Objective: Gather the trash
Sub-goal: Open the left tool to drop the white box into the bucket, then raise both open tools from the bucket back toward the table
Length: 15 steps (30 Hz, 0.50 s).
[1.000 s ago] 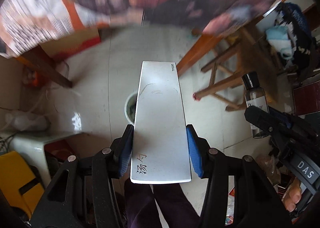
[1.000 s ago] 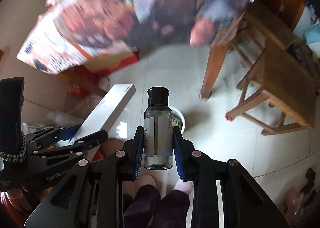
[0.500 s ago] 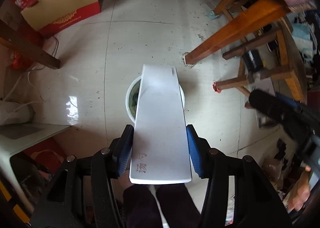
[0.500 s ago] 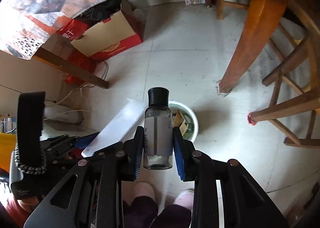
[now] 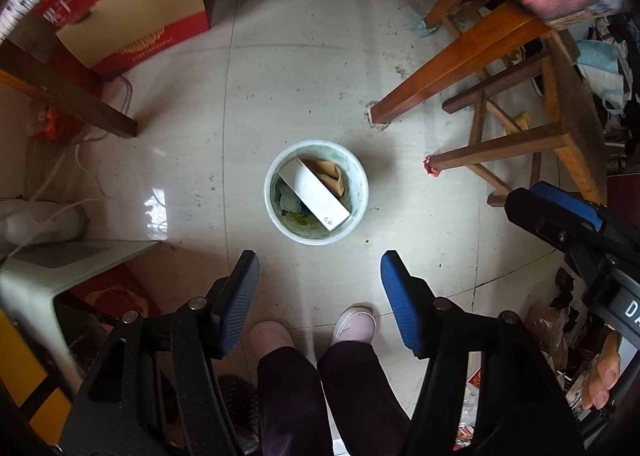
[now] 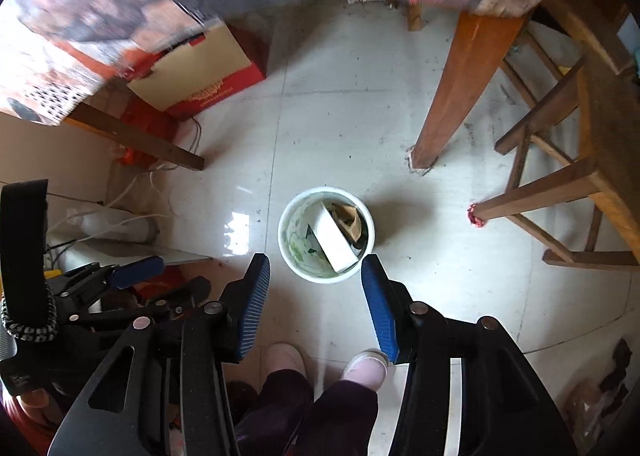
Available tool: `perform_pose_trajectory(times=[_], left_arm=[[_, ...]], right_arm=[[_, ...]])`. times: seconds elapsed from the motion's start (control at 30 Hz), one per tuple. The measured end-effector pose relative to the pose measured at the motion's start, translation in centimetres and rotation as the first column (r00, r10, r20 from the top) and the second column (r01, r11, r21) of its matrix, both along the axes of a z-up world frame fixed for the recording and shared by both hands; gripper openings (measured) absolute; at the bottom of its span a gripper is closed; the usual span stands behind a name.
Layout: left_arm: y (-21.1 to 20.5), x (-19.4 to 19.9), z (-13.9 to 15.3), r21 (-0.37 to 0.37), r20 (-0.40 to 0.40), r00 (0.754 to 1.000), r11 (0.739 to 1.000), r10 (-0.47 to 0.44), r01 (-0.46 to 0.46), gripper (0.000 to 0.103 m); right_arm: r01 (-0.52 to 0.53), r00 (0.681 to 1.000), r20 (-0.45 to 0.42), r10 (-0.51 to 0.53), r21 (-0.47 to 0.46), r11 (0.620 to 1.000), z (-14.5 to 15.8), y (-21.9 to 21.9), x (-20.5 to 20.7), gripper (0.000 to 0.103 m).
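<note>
White and long, the flat box (image 5: 314, 194) lies slantwise inside the round pale bin (image 5: 316, 148) at the centre of the left wrist view, one end propped near the upper-left rim, the other near the lower-right rim. Crumpled brown paper (image 5: 330, 176) sits beside it in the bin, with greenish scraps underneath. In the right wrist view the same box (image 6: 332, 238) leans in the bin (image 6: 326, 276) just above the fingertips, and a small dark object by the right rim is too indistinct to name.

The left gripper (image 5: 318, 282) is spread wide with nothing between its blue pads (image 5: 240, 298), held above the tiled floor (image 5: 280, 76) below the bin in the frame. The right gripper (image 6: 316, 298) is likewise spread and empty.

A wooden table leg (image 5: 440, 72) stands at the right of centre, a red-and-tan cardboard box (image 5: 132, 20) at the upper left. Pink slippers (image 5: 354, 324) show at the bottom.
</note>
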<state>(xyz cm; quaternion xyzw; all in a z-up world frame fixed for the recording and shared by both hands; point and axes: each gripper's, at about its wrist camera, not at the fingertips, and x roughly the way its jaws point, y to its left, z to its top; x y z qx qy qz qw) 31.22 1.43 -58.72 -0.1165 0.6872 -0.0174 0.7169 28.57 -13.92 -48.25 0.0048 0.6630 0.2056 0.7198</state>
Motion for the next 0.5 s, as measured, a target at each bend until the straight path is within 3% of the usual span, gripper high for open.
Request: perform_pose_trajectory(times=[0.3,0.5], left_arm=[[1.4,-1.3,13.5,0.013,0.133,0.991,1.0,0.02,-0.022,0.062],[2.4,-2.7,23.9,0.033,0.265,0.964,0.999,0.02,-0.029,0.062]], right_arm=[[0.04,0.996,0.082,-0.043,0.036,0.999,11.4,-0.2,-0.9,0.044],[0.037,0.982,0.184,-0.048,0.061,0.997,20.1,-0.3,-2.4,0.044]])
